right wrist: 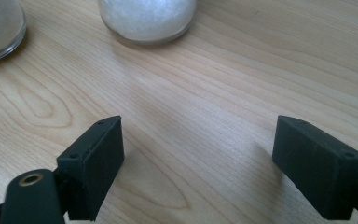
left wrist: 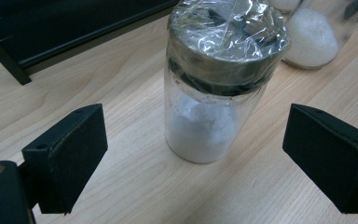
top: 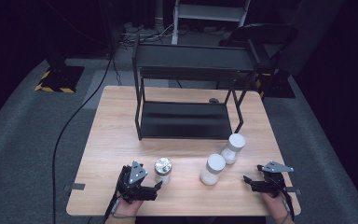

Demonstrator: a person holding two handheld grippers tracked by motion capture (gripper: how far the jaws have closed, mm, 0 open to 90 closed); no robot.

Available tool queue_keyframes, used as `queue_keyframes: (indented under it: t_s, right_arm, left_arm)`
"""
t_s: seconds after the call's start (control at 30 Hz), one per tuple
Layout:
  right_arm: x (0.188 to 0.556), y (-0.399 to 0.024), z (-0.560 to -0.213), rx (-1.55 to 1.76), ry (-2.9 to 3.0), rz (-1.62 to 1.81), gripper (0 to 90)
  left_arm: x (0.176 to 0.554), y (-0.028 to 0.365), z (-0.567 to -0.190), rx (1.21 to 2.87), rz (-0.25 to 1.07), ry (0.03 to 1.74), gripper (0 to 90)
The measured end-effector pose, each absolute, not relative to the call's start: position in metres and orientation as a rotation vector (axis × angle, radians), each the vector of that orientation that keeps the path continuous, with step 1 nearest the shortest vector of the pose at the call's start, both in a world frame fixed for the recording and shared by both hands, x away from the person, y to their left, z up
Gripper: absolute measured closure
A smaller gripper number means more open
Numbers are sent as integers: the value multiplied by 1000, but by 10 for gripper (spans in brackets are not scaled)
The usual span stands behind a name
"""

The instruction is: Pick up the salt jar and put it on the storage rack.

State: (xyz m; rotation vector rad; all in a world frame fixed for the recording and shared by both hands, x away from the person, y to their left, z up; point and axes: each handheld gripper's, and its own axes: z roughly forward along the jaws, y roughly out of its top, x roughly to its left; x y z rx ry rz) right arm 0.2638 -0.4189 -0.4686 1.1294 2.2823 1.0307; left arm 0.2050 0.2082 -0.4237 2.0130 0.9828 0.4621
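Foil-capped jar [left wrist: 219, 84]: stood upright on the table [top: 112, 140], in front of the black rack [top: 186, 93] and toward its left end; clear glass, white powder in the lower part, cap wrapped in crinkled film
Left gripper [top: 156, 186]: just beside the foil-capped jar on the side away from the rack; jaws spread wide, wider than the jar, holding nothing; in the left gripper view the jar sat ahead of the pads, not yet between them
Risk at the jar: judged top-heavy in handling, with a wide cap over a narrower body; a pad that struck one side first could tip or slide it
Risk at the cap: the film looked slick; a grip taken on the cap and not on the glass could slip
White-lidded jars [top: 213, 169] [top: 233, 148]: two, upright, in front of the rack toward its right end, close together; whether they touched could not be told
Risk of collision: a toppled foil-capped jar could roll toward the white-lidded jars
Right gripper [top: 248, 181]: farther from the rack than the white-lidded jars, near the table's front edge; jaws wide apart over bare wood, holding nothing
Risk at the right: judged low while it kept clear of the jars
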Motion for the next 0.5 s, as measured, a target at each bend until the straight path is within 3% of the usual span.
queue_keyframes:
  t_s: [0.5]
  right_arm:
    - [266, -420, -468, 1141, 2288, 1037, 162]
  left_arm:
    - [220, 196, -425, 2033, 442, 946, 60]
